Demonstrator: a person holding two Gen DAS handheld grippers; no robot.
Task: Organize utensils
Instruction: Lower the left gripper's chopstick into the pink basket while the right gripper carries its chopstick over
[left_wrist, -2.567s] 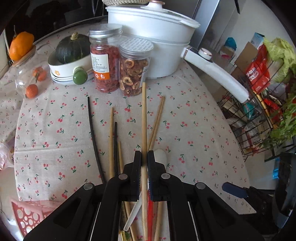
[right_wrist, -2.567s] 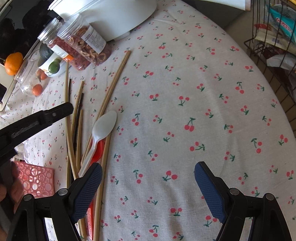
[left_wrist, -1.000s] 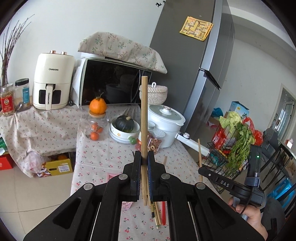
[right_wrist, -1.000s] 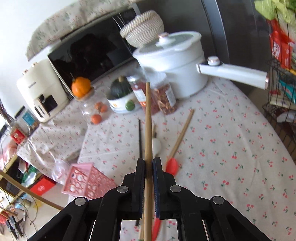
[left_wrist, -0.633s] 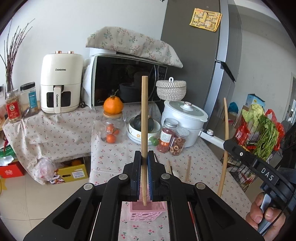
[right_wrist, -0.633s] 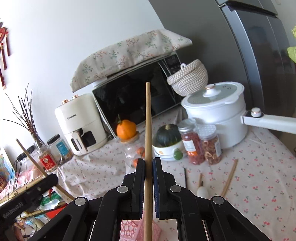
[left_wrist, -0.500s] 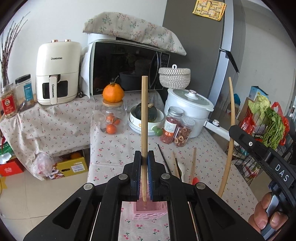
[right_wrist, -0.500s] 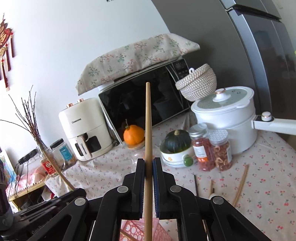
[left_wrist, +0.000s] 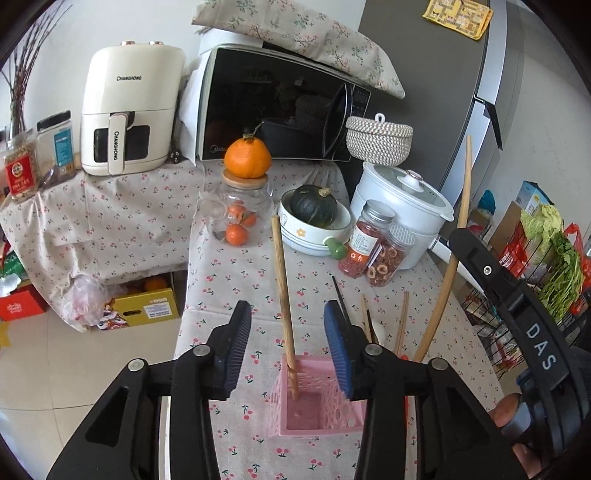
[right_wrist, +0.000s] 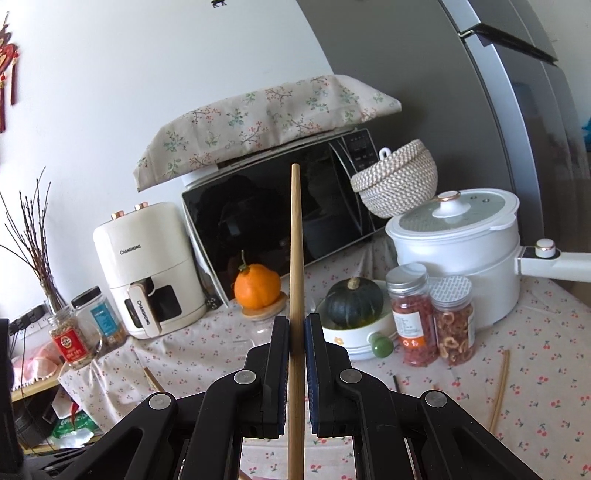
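Observation:
My left gripper (left_wrist: 287, 319) is open, its jaws either side of a wooden chopstick (left_wrist: 283, 306) that stands tilted in the pink holder (left_wrist: 317, 410) below, touching neither jaw. My right gripper (right_wrist: 296, 325) is shut on a second wooden chopstick (right_wrist: 296, 258), held upright. In the left wrist view that chopstick (left_wrist: 448, 258) and the right gripper's body (left_wrist: 517, 321) are to the right of the holder. More chopsticks (left_wrist: 400, 321), a black one (left_wrist: 340, 299) and a white spoon (left_wrist: 376, 326) lie on the cherry-print tablecloth (left_wrist: 229, 295) behind the holder.
At the table's back stand a glass jar with an orange on top (left_wrist: 240, 218), a bowl holding a dark squash (left_wrist: 314, 221), two snack jars (left_wrist: 373, 247) and a white pot (left_wrist: 402, 199). A wire vegetable rack (left_wrist: 543, 266) is at the right.
My left gripper has opened and let go of its chopstick, which now stands in the pink holder. My right gripper still holds its chopstick upright.

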